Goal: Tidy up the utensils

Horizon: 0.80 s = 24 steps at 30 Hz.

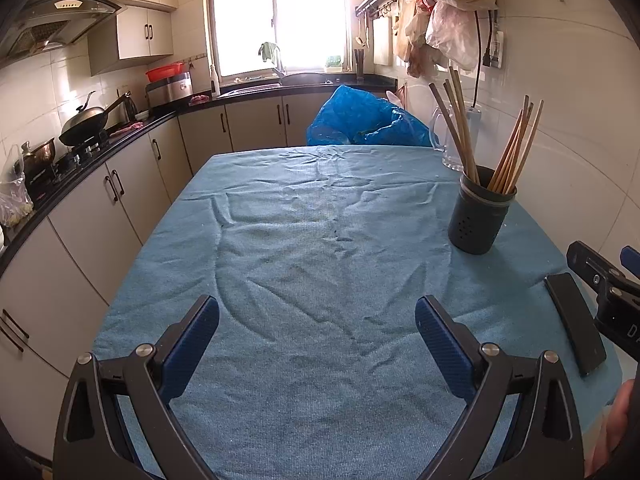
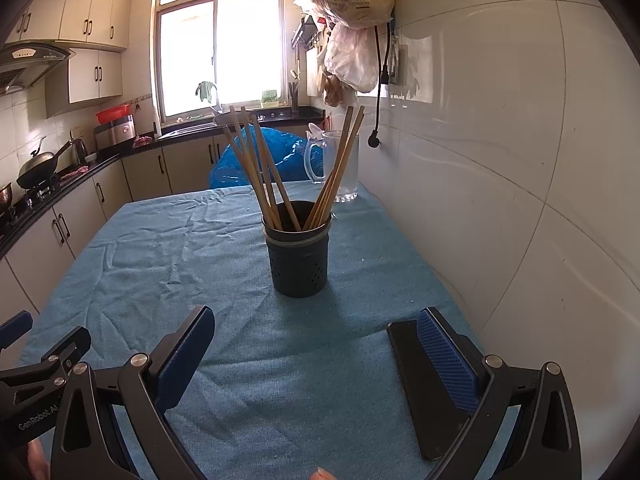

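Observation:
A dark round utensil holder [image 1: 480, 216] [image 2: 298, 256] stands upright on the blue cloth-covered table [image 1: 304, 240] [image 2: 168, 264], near the right wall. Several wooden chopsticks [image 1: 516, 152] [image 2: 264, 172] stand in it, fanned into a left and a right bunch. My left gripper [image 1: 318, 320] hovers open over bare cloth near the front edge, well left of the holder. My right gripper [image 2: 316, 332] is open too, with nothing between its fingers, and the holder stands straight ahead of it. The right gripper's body also shows at the edge of the left wrist view [image 1: 608, 280].
A black phone-like slab [image 1: 576, 320] [image 2: 424, 392] lies flat on the cloth under my right gripper's right finger. A clear glass pitcher [image 2: 340, 168] and a blue plastic bag [image 1: 360, 120] sit at the table's far end. White tiled wall runs along the right; kitchen counter along the left.

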Motion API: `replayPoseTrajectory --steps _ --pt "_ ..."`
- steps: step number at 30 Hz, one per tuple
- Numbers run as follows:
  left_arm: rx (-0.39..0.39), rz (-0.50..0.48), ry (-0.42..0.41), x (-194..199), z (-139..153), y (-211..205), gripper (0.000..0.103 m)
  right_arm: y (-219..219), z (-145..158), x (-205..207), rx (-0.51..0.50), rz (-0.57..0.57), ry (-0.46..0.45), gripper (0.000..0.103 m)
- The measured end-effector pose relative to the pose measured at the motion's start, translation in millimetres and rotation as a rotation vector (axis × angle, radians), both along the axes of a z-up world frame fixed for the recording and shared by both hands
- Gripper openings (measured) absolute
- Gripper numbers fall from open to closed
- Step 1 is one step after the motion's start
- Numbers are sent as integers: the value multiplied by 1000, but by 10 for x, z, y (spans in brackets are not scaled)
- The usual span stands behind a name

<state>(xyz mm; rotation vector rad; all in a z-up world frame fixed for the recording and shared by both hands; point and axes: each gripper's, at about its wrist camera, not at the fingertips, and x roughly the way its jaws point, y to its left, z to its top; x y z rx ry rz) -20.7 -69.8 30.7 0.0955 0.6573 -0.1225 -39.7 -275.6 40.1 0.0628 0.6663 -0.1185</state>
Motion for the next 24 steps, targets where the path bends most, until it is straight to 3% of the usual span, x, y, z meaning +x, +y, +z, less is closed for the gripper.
replayPoseTrajectory --steps 24 --pt "-2 -7 12 35 -52 13 98 10 -42 50 1 -2 21 103"
